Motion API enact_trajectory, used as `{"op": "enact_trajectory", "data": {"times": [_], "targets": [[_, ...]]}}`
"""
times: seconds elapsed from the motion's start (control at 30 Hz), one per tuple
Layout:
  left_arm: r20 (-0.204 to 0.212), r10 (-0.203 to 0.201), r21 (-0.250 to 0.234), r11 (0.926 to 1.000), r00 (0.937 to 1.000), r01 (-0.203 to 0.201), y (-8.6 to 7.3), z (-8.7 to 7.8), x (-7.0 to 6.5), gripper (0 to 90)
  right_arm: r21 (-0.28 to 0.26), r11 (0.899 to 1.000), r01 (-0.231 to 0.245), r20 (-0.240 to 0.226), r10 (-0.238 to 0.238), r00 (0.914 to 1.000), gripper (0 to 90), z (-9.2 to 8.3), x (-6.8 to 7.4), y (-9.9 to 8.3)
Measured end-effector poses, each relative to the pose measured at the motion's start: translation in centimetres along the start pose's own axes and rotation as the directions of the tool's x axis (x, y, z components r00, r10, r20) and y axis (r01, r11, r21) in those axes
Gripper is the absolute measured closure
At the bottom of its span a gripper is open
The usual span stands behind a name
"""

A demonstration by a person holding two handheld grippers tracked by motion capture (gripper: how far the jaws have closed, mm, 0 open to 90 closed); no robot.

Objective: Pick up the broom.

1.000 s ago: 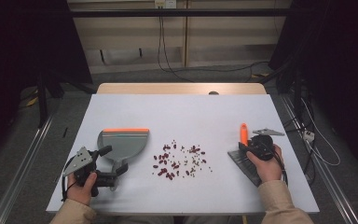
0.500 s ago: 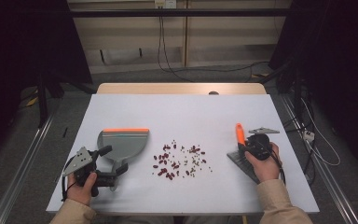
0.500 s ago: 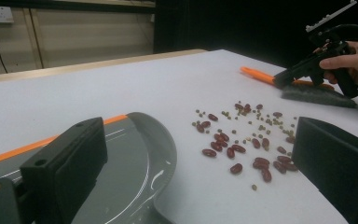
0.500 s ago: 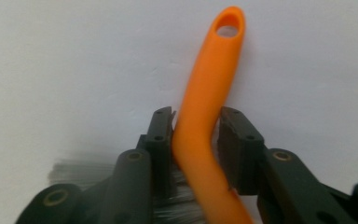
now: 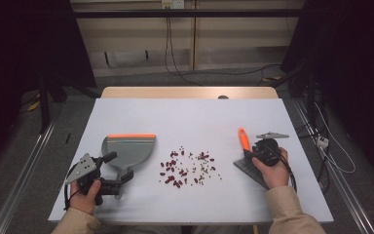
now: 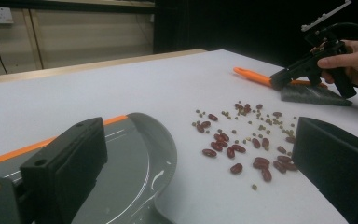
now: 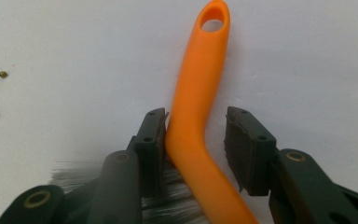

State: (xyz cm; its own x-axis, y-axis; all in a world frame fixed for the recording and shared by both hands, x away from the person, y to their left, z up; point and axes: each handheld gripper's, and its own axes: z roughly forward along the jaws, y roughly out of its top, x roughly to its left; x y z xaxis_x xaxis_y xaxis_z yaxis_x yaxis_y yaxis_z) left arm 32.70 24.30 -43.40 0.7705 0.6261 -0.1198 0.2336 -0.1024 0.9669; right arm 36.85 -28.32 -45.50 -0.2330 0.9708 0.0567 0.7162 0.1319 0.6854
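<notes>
A brush with an orange handle [image 5: 243, 140] [image 7: 196, 88] and grey bristles [image 5: 249, 169] lies flat at the right of the white table. My right gripper [image 5: 248, 155] [image 7: 193, 128] straddles the handle near the bristles. Its jaws have just been opening: the left pad still touches the handle, while the right pad stands off with a gap. Red beans and small green ones [image 5: 187, 168] [image 6: 242, 142] are scattered mid-table. A grey dustpan with an orange lip [image 5: 129, 148] [image 6: 130, 158] lies at the left. My left gripper [image 5: 121, 166] [image 6: 196, 140] is open, low over the pan's handle end.
The white table top [image 5: 190, 117] ends at a wooden strip at the back. The other hand's gripper [image 6: 286, 77] shows far off in the left gripper view. Cables hang at the back wall and run on the floor to the right.
The brush's orange handle has swung a little to the left with my right gripper. The left gripper and the dustpan have stayed put.
</notes>
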Motion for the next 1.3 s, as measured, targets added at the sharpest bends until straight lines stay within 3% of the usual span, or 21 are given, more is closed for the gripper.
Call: {"op": "enact_trajectory", "data": {"times": [0.07,0.1,0.17,0.2,0.33,0.97,1.3], "targets": [[-0.001,-0.004,-0.004,1.0,1.0,0.004,0.02,0.03,-0.06,3.3,0.002,1.0,0.028,0.028,-0.028,0.9992,61.1,0.09,0.46,-0.02],[-0.002,0.001,-0.005,1.0,1.0,-0.001,0.05,0.04,-0.08,3.2,0.015,1.0,0.024,0.03,-0.025,0.9992,65.8,0.13,0.74,0.08],[-0.001,0.009,-0.002,1.0,1.0,-0.009,0.11,0.07,-0.12,3.3,0.027,0.999,0.027,0.021,-0.027,0.9994,66.5,0.13,0.68,0.2],[0.0,0.006,-0.002,1.0,1.0,-0.006,0.12,0.1,-0.18,3.2,0.031,1.0,-0.005,0.012,0.005,0.9999,67.0,0.15,0.52,0.24],[0.001,0.013,-0.003,0.9999,0.9999,-0.013,0.18,0.2,-0.34,3.3,0.045,0.998,-0.036,0.014,0.036,0.9993,67.1,0.21,0.5,0.36],[0.013,0.018,-0.007,0.9998,0.9997,-0.018,0.31,0.23,-0.39,3.3,0.04,0.999,-0.02,0.051,0.018,0.9985,67.2,0.32,1.01,0.32],[0.009,-0.006,-0.019,0.9998,0.9999,0.006,0.31,0.29,-0.23,3.0,0.041,0.999,-0.026,0.065,0.024,0.9976,67.3,0.28,1.22,0.32]]}}
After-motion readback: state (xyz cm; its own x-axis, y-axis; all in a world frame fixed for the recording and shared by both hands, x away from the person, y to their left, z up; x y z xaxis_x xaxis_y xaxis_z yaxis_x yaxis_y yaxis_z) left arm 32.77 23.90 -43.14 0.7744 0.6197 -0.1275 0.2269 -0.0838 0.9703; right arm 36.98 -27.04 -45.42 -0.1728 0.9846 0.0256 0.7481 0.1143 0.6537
